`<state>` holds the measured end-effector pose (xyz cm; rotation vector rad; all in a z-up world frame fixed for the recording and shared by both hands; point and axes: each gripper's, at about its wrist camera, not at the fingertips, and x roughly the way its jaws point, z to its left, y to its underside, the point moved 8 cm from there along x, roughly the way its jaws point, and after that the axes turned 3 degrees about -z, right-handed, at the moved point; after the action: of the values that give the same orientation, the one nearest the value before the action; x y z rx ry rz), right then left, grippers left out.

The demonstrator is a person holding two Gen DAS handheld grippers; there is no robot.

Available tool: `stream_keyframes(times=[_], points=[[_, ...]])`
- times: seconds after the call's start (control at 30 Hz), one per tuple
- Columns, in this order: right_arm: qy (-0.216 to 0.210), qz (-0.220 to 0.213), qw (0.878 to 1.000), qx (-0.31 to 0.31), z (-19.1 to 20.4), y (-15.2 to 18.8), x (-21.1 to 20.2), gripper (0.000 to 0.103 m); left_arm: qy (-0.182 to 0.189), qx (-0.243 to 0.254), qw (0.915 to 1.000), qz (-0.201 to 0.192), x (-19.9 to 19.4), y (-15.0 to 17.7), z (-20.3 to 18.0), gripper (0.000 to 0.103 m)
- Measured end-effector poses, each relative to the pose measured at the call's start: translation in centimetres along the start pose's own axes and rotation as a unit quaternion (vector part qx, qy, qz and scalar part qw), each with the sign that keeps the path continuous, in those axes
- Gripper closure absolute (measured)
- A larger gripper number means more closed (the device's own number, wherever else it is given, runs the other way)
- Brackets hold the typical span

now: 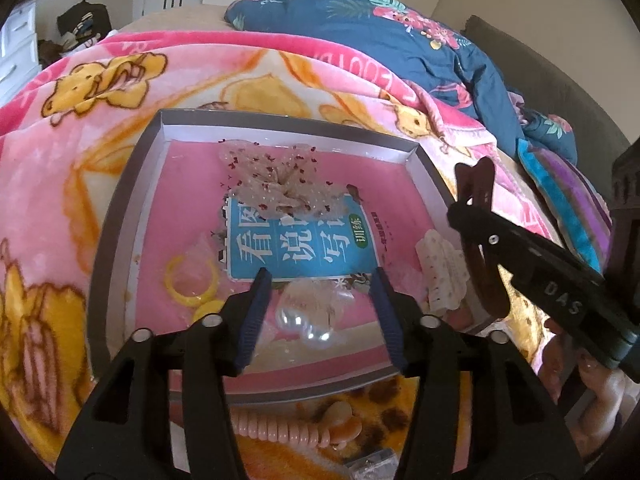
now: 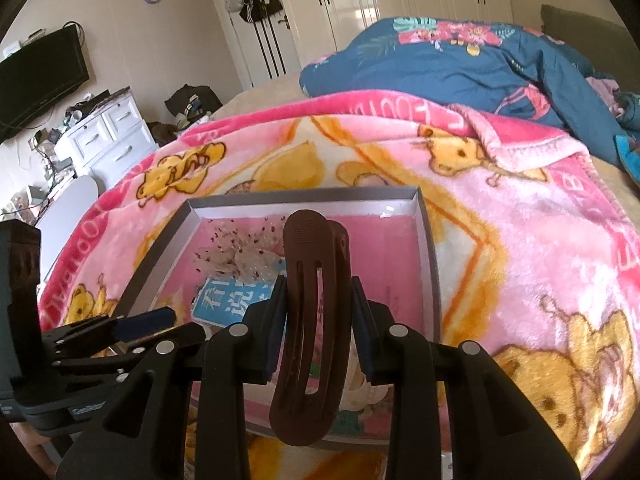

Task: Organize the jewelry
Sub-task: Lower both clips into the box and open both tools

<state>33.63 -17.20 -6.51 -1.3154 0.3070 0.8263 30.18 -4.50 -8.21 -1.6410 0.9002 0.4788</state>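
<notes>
A grey shallow box (image 1: 120,216) with a pink floor lies on the bed blanket; it also shows in the right wrist view (image 2: 430,248). In it lie a sheer dotted bow (image 1: 276,180), a yellow ring (image 1: 192,280), pearl pieces (image 1: 308,320) and a cream dotted clip (image 1: 444,272). My left gripper (image 1: 320,280) is open and empty over the box's near side. My right gripper (image 2: 316,296) is shut on a brown hair clip (image 2: 312,320), held upright above the box's right side; the clip also shows in the left wrist view (image 1: 480,196).
A pink coiled hair tie (image 1: 280,428) and a peach clip (image 1: 340,420) lie on the blanket (image 2: 520,240) in front of the box. A blue floral quilt (image 2: 460,68) is bunched at the back. White drawers (image 2: 112,144) stand left of the bed.
</notes>
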Motion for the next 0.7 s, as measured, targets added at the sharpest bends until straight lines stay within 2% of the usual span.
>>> stream_keyframes(times=[0.2, 0.27, 0.4, 0.53, 0.7], points=[[-0.003, 0.007, 1.000, 0.014, -0.4, 0.6, 0.4, 0.068, -0.014, 0.001, 0.9999, 0.006, -0.2, 0.0, 0.3, 0.052], [-0.003, 0.003, 1.000, 0.018, -0.6, 0.5, 0.0, 0.060, -0.015, 0.000, 0.9999, 0.005, -0.5, -0.2, 0.4, 0.052], [-0.006, -0.004, 1.000, 0.023, -0.9, 0.5, -1.0, 0.057, -0.015, 0.000, 0.9999, 0.000, -1.1, -0.4, 0.2, 0.050], [-0.011, -0.014, 0.999, 0.034, -1.1, 0.4, -2.3, 0.050, -0.013, 0.001, 0.9999, -0.004, -1.8, -0.5, 0.0, 0.049], [-0.014, -0.027, 0.999, 0.038, -1.0, 0.3, -4.0, 0.039, -0.012, 0.000, 0.9999, -0.012, -2.9, -0.8, -0.2, 0.044]])
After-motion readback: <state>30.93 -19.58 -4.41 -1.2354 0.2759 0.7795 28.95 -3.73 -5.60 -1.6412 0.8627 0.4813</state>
